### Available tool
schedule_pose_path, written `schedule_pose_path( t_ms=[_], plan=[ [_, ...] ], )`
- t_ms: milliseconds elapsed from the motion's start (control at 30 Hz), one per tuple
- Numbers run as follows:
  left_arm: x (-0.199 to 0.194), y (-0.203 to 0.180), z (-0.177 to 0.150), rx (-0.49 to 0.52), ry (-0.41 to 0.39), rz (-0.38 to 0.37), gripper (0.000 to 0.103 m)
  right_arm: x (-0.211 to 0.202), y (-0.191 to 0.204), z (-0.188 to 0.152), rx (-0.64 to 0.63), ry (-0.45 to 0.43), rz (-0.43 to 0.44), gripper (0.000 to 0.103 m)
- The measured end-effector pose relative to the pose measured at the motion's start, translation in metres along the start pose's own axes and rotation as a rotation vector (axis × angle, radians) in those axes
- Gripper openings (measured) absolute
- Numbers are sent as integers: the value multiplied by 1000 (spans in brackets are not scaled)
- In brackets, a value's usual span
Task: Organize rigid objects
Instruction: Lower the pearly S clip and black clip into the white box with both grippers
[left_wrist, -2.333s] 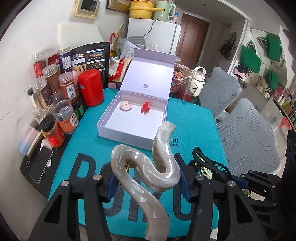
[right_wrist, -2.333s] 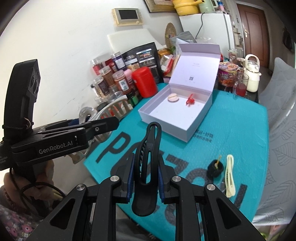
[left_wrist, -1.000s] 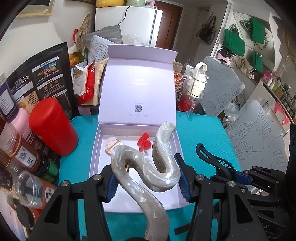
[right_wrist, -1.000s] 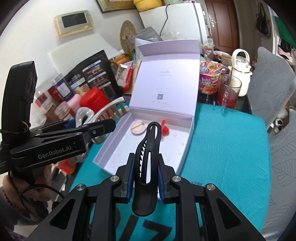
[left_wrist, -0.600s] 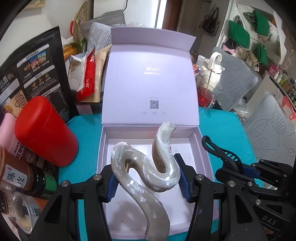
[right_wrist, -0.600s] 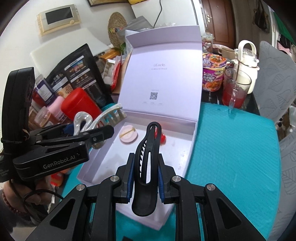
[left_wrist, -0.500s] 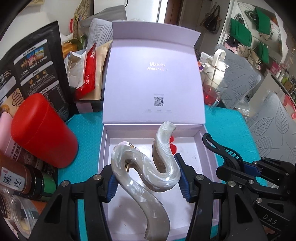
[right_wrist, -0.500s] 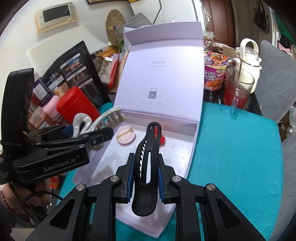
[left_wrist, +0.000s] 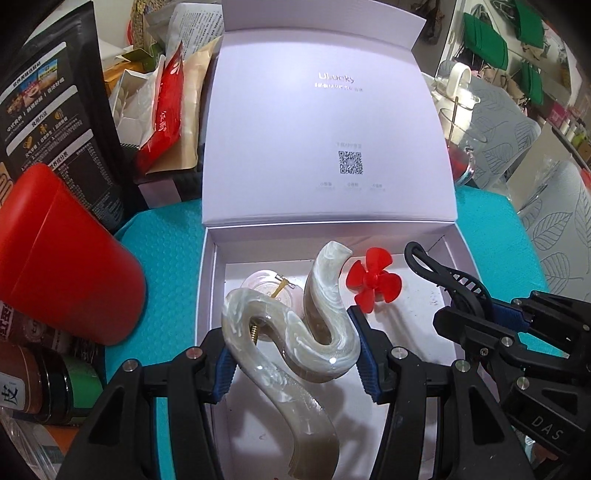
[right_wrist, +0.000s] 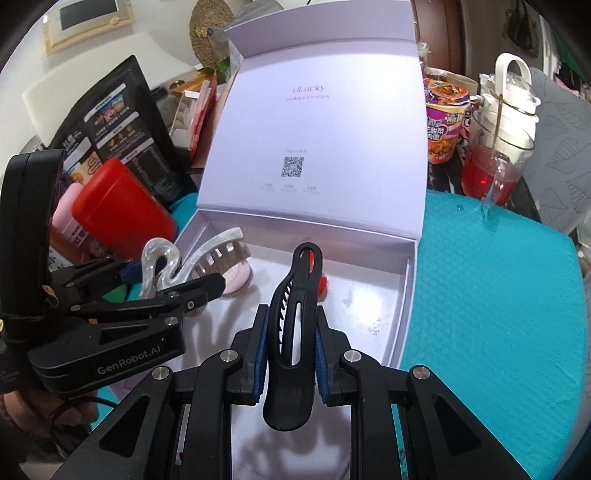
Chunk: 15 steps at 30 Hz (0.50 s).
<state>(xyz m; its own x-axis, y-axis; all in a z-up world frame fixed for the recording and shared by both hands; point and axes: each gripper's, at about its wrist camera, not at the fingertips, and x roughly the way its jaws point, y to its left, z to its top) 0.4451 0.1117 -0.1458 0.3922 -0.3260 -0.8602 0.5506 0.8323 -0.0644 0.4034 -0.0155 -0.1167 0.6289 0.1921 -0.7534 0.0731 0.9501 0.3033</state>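
A teal mat (left_wrist: 170, 236) is seen covering the table, with a lilac box (left_wrist: 212, 280) set on it, lid (left_wrist: 325, 122) stood upright at the far side. A red canister (left_wrist: 62, 258) is seen lying just left of the box, spice jars (left_wrist: 40, 384) beside it, and a glass of red drink (right_wrist: 491, 173) beyond the box on the right. The left gripper (left_wrist: 291, 354) is held over the box's near left part, part-open, its blue pads clamped on a pearly S-shaped claw clip (left_wrist: 295, 332); the clip is kept above the box floor, teeth seen from the right wrist view. The right gripper (right_wrist: 290, 343) is held over the box's near middle, closed tight on a black hair clip (right_wrist: 293, 325), which is stood upright between the fingers. Inside the box, a round pink disc (left_wrist: 264, 282) is seen at the far left, partly hidden behind the pearly clip, and a small red propeller (left_wrist: 373, 280) lies just right of it.
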Motion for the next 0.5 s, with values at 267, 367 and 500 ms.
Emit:
schedule_pose_path(
  t_ms=[267, 367, 500],
  plan=[
    [15, 1, -3, -13, 24, 6, 54, 15, 3, 2, -17, 30, -25, 22],
    [19, 3, -3, -21, 41, 1, 54, 19, 3, 3, -8, 39, -37, 22],
    [27, 8, 0, -61, 85, -34, 54, 18, 2, 3, 3, 43, -39, 33]
  ],
)
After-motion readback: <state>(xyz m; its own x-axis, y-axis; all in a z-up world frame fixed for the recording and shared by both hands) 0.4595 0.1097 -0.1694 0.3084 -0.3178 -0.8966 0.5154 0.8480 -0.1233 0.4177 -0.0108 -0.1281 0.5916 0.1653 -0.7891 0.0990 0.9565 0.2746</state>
